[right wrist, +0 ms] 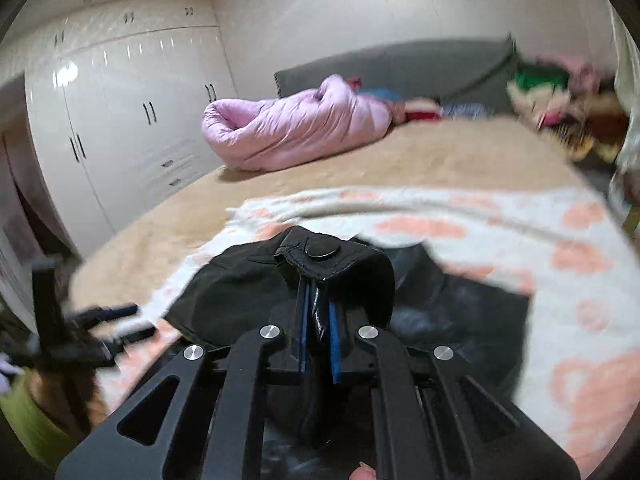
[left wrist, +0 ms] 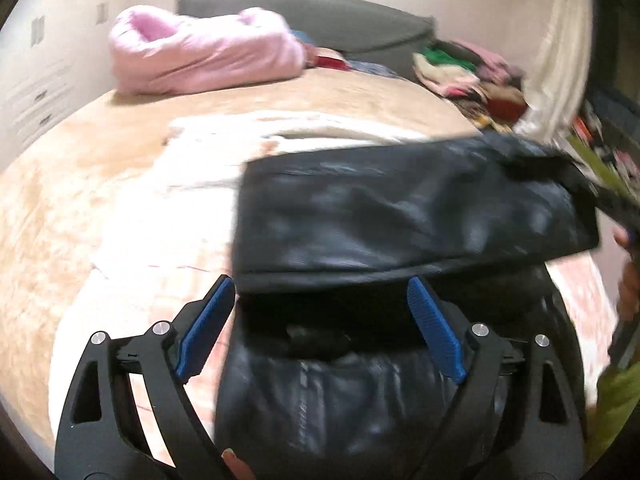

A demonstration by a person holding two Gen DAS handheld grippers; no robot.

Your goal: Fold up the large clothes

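**Black jacket pinched in the right gripper over the bed**

In the left wrist view, the left gripper (left wrist: pixel 320 312) stands wide, its blue pads (left wrist: pixel 208 320) clear of the black leather jacket (left wrist: pixel 400 216) that lies between and beyond them on a white, peach-patterned blanket (left wrist: pixel 160 216). A pink quilt (left wrist: pixel 200 56) is bundled far back on the bed. In the right wrist view, the right gripper (right wrist: pixel 318 320) is clamped narrow on a jacket strap with a snap button (right wrist: pixel 320 250).
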